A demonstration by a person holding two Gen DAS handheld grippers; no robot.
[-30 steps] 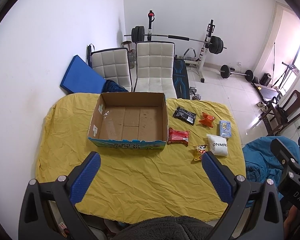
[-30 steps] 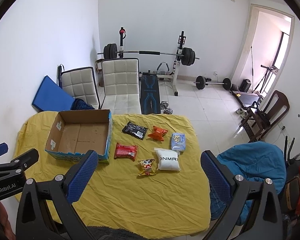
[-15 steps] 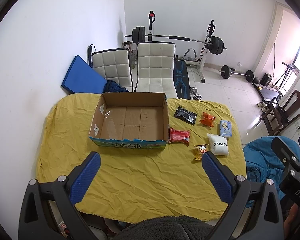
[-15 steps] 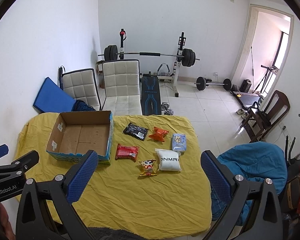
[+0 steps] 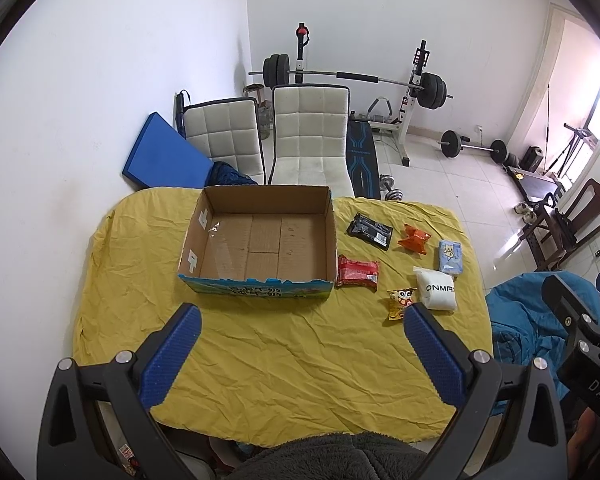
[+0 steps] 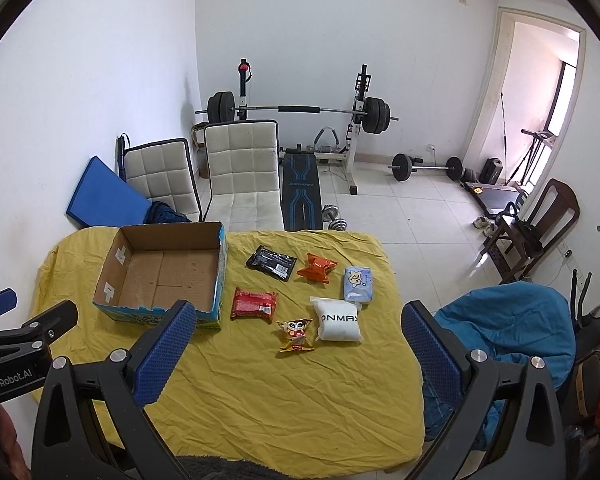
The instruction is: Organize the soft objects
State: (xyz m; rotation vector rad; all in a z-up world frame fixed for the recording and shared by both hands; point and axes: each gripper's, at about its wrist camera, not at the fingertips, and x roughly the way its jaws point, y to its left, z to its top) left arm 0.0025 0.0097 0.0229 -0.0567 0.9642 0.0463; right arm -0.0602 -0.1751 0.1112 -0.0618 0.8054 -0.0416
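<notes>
An open empty cardboard box [image 5: 260, 240] [image 6: 160, 276] sits on the yellow-covered table [image 5: 260, 344]. To its right lie soft packets: a red one [image 5: 357, 273] [image 6: 254, 305], a black one [image 5: 370, 230] [image 6: 271, 261], an orange one [image 5: 414, 239] [image 6: 317, 268], a pale blue one [image 5: 450, 256] [image 6: 357, 283], a white pouch [image 5: 437, 294] [image 6: 337, 319] and a small yellow cartoon packet [image 5: 399, 303] [image 6: 295, 334]. My left gripper [image 5: 300, 344] is open and empty, high above the near table. My right gripper [image 6: 296, 344] is open and empty, above the near right of the table.
Two white padded chairs [image 5: 308, 136] stand behind the table, with a blue mat [image 5: 164, 156] against the left wall. A barbell rack [image 6: 300, 116] and weights fill the back. A blue-covered seat [image 6: 512, 328] stands right of the table.
Both grippers have drifted slightly; the table scene has shifted a little down in both views. Nothing on the table has moved.
</notes>
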